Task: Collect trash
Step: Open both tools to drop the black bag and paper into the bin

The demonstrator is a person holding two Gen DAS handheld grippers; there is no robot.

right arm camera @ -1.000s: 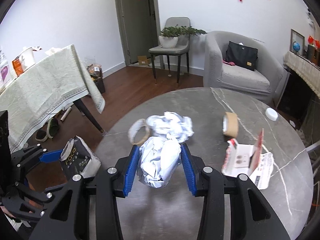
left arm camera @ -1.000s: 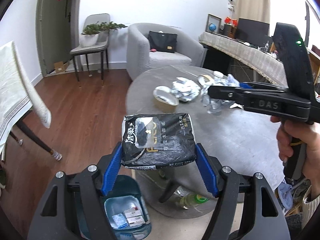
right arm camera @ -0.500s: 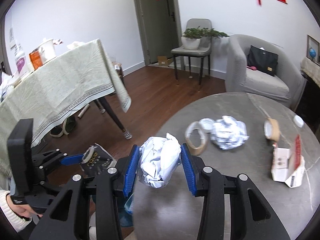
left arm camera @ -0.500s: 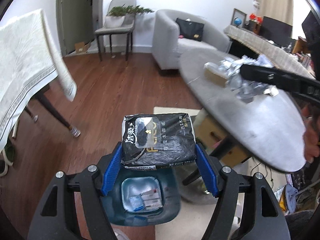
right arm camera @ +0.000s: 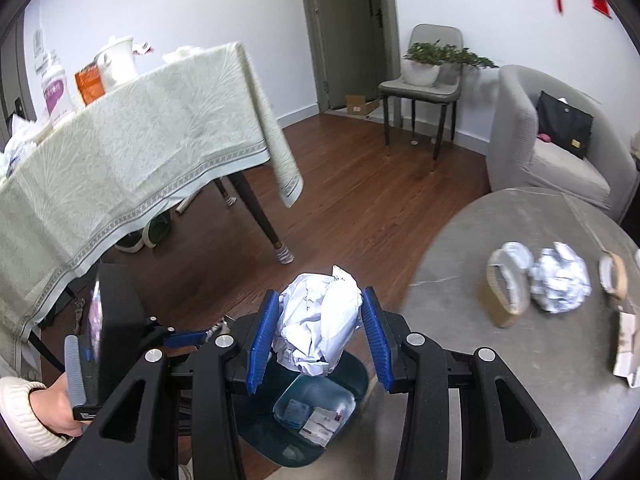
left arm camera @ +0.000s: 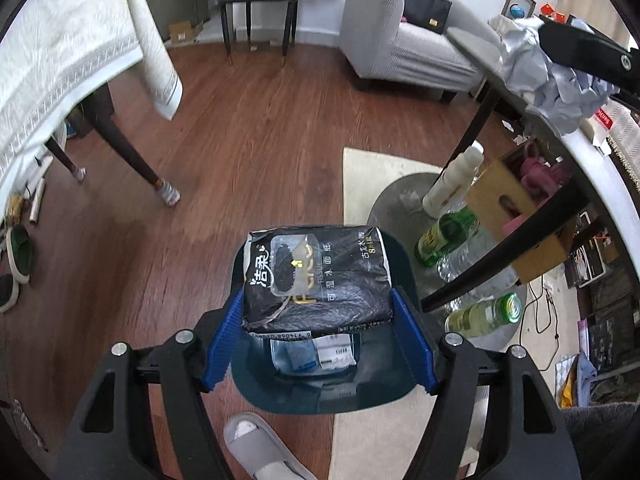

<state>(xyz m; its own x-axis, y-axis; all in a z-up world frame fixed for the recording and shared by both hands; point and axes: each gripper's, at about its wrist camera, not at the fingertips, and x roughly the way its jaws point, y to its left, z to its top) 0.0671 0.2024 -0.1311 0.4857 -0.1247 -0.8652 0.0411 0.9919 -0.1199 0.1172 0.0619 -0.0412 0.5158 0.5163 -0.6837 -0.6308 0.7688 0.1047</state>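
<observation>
A: We were in a living room with a dark wood floor, a cloth-draped table (right arm camera: 132, 152) at ten o'clock and a grey armchair (right arm camera: 552, 152) at two o'clock.

B: And right below us, at six o'clock, we had the dark teal trash bin (left arm camera: 320, 392) standing on the floor, a few scraps of paper lying in its bottom.

A: We saw the left gripper (left arm camera: 318, 334) with its jaws set fairly wide, blue pads pressed on both ends of the black tissue pack (left arm camera: 316, 276), held directly above the bin's mouth.

B: The right gripper (right arm camera: 318, 336) was narrower, clamped on the crumpled white paper ball (right arm camera: 316, 320), which also hung above the bin.

A: On the round grey table (right arm camera: 520, 360) at three o'clock we noted another paper wad (right arm camera: 560, 284) beside a tape roll (right arm camera: 506, 294).
</observation>
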